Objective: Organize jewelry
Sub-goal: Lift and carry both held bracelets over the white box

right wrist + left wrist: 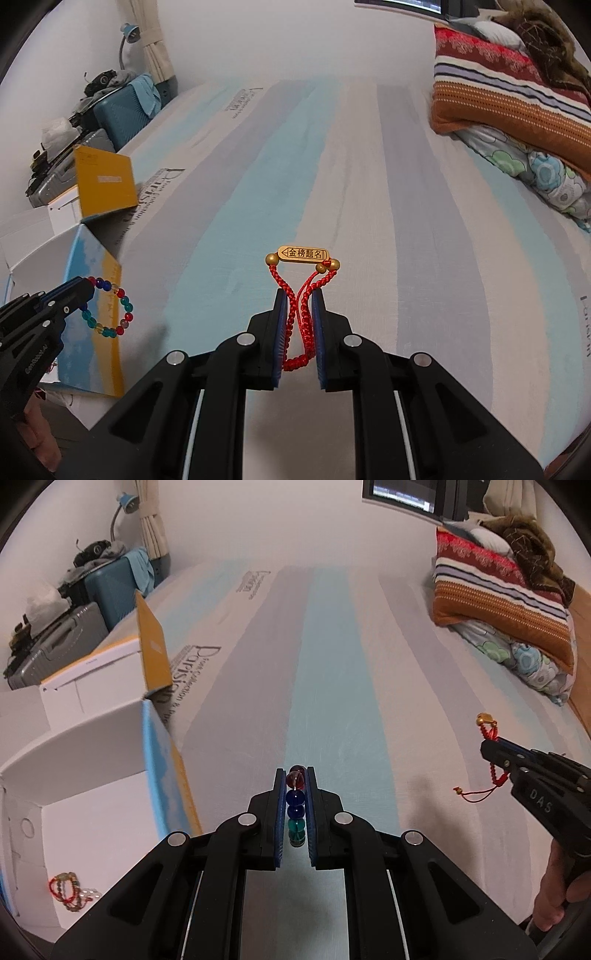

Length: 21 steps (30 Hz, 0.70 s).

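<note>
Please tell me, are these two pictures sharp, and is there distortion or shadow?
Left wrist view: strong fisheye bending, dark corners, beaded bracelet close and slightly soft. Right wrist view: same bending, gold plate on the red cord bracelet reads sharply, faint shadow on the bedsheet.

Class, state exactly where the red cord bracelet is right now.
The red cord bracelet is pinched in the right gripper, above the striped bedsheet.

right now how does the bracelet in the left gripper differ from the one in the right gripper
The beaded bracelet is a ring of clear round beads in blue, green, red and yellow; the red cord bracelet is braided string carrying a gold tag with characters. The beads keep an open hoop, while the cord hangs pinched flat. Both are clamped in shut jaws, left gripper and right gripper, above the striped bedsheet.
</note>
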Each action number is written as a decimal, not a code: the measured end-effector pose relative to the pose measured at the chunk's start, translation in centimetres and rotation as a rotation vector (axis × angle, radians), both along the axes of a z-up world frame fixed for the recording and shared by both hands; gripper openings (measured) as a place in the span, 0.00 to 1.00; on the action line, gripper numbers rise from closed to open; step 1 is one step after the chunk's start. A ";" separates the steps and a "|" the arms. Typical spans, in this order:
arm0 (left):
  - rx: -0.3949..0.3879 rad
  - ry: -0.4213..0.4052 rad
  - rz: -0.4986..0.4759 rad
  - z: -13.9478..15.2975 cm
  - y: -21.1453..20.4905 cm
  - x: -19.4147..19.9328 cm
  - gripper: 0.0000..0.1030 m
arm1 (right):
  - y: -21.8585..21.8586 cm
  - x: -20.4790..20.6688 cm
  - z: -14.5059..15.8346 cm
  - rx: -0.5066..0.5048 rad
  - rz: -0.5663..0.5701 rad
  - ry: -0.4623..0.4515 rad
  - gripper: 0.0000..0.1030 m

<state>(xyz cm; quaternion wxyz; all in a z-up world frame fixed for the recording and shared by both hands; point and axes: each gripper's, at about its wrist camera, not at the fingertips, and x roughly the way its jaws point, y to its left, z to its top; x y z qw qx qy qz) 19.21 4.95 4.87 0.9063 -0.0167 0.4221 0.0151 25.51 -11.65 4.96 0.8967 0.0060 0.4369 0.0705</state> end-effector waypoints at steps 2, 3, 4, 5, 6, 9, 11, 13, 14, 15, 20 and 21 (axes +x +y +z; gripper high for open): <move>-0.004 -0.014 0.004 0.8 0.5 -0.8 0.09 | 0.9 -0.6 0.6 0.002 0.008 -0.010 0.13; -0.006 -0.022 0.005 1.2 0.9 -1.3 0.09 | 1.3 -0.9 0.9 0.003 0.011 -0.014 0.13; -0.006 -0.029 0.005 1.5 1.2 -1.8 0.09 | 1.8 -1.1 1.1 0.003 0.014 -0.017 0.13; -0.005 -0.037 0.008 1.9 1.5 -2.3 0.09 | 2.5 -1.5 1.5 0.004 0.021 -0.023 0.13; -0.003 -0.044 0.010 2.3 1.9 -2.9 0.09 | 3.0 -1.7 1.8 0.005 0.028 -0.027 0.13; -0.008 -0.063 0.024 3.2 3.3 -4.1 0.09 | 5.1 -2.8 2.6 0.006 0.052 -0.044 0.13; -0.011 -0.075 0.037 3.8 4.6 -5.2 0.09 | 6.8 -3.4 3.1 0.008 0.074 -0.054 0.13; -0.011 -0.084 0.055 4.2 6.0 -6.0 0.09 | 8.7 -4.0 3.6 0.013 0.099 -0.069 0.13; -0.011 -0.086 0.062 4.3 6.7 -6.4 0.09 | 9.4 -4.2 3.8 0.016 0.110 -0.075 0.13; -0.012 -0.088 0.070 4.4 7.4 -6.7 0.09 | 10.4 -4.5 4.1 0.019 0.125 -0.083 0.13; -0.010 -0.102 0.131 5.1 11.6 -8.7 0.09 | 15.7 -5.7 5.2 0.029 0.201 -0.110 0.13; -0.010 -0.105 0.142 5.2 12.3 -9.0 0.09 | 16.7 -5.9 5.4 0.030 0.218 -0.114 0.13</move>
